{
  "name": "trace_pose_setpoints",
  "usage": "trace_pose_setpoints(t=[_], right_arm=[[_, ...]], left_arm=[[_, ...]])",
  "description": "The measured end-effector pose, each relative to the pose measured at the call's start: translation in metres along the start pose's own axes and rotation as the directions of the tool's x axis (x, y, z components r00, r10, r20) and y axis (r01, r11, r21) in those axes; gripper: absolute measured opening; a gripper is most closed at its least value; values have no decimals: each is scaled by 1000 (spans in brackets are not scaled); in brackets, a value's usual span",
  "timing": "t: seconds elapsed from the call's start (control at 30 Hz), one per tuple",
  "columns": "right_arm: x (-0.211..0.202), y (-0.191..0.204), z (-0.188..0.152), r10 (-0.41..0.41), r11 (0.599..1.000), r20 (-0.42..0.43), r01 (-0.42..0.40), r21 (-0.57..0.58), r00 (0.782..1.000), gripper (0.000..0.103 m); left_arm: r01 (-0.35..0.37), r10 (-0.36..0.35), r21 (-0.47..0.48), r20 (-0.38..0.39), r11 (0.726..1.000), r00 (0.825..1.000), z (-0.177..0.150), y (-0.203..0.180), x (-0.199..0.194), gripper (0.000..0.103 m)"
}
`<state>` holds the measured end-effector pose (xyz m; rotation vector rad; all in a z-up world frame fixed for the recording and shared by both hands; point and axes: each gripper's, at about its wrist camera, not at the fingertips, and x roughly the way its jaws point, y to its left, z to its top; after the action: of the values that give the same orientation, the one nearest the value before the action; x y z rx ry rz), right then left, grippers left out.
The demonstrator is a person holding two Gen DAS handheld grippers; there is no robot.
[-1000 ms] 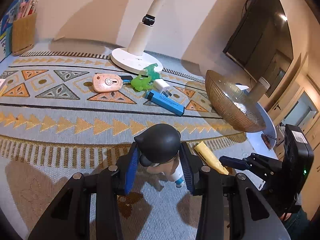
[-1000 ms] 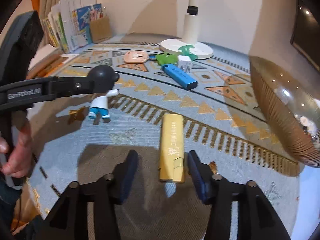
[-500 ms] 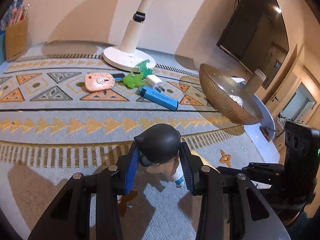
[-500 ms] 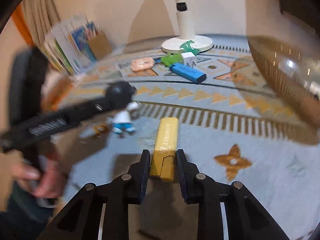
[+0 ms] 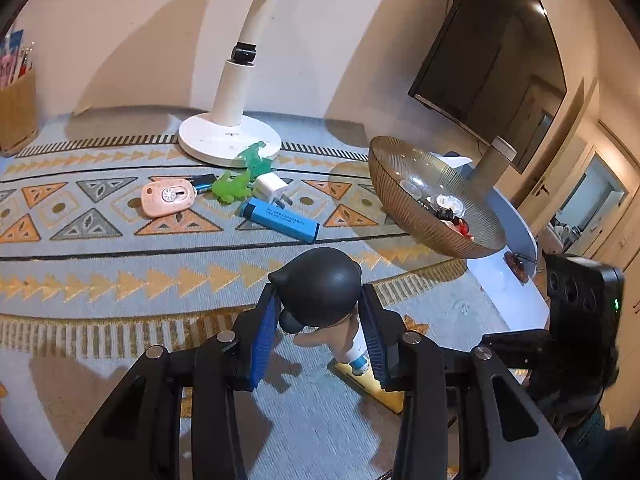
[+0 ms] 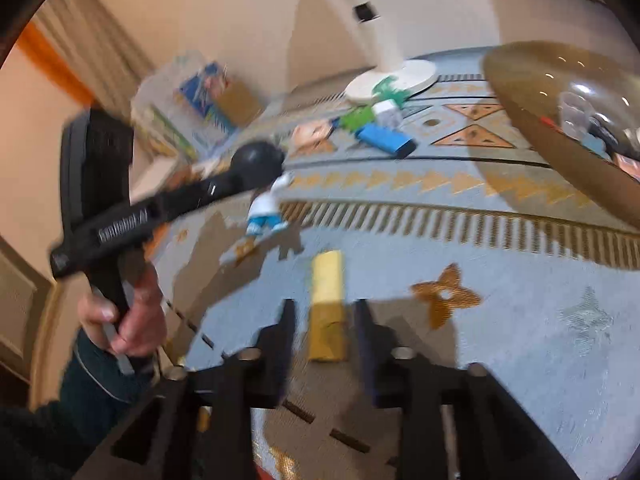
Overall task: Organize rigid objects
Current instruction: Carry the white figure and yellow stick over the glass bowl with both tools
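above the patterned rug (image 5: 120, 264) the left gripper (image 5: 320, 332) clamps a figurine (image 5: 320, 292); the right gripper's (image 6: 325, 332) jaws have just been opening, loose around the yellow block (image 6: 327, 300); regrip, then bowl (image 5: 400, 200).

white lamp base (image 5: 229, 140) on patterned rug (image 5: 100, 236); dark tv (image 5: 492, 56) on wall; pencil holder (image 5: 16, 116) far left.

Patterned cloth (image 5: 100, 256) bearing scattered toys (image 5: 234, 188)
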<state>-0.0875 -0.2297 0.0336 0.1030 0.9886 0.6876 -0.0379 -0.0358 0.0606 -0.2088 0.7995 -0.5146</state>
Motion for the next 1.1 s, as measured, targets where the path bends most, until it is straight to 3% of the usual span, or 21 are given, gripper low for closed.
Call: trace_pose_setpoints(t=[0.07,0.17,0.2,0.23,0.3,0.47,0.63,0.73,0.87,0.97,1.1], right_arm=[[19,13,3,-49,998,-49,47,-42,998,41],[42,30,4,-219,970,-72,210,-119,973,40],[45,34,4,-256,959,-55,246,-144,965,37],[49,39,3,-301,942,-54,288,-172,952,26],[53,48,2,-358,916,-42,342,-211,933,23],[31,32,4,-205,976,-20,203,-82,979,23],[-36,4,18,-177,984,109,173,42,978,23],[-93,-15,23,-233,971,223,216,102,947,23],[-173,-58,32,-342,935,358,278,219,869,23],[-211,-96,40,-416,901,399,311,303,817,23],[-216,-135,47,-468,865,367,333,375,804,23]], left_arm=[[-2,2,-11,-1,1000,1000,-1,0,0,37],[-1,1,-2,1,1000,1000,-2,-2,-5,37],[-4,4,7,3,1000,1000,-1,-2,-7,37],[-11,11,20,8,1000,1000,-1,-3,-11,37],[-16,16,22,19,1000,1000,2,-3,-15,37],[4,-3,-5,69,1000,998,14,-6,-24,37],[11,-15,38,120,999,993,37,-32,-31,37],[32,-42,71,143,997,989,56,-54,-29,37],[42,-63,130,161,991,985,85,-91,-17,37],[50,-78,176,156,983,985,103,-119,2,37],[77,-99,209,96,975,990,114,-146,49,37]])
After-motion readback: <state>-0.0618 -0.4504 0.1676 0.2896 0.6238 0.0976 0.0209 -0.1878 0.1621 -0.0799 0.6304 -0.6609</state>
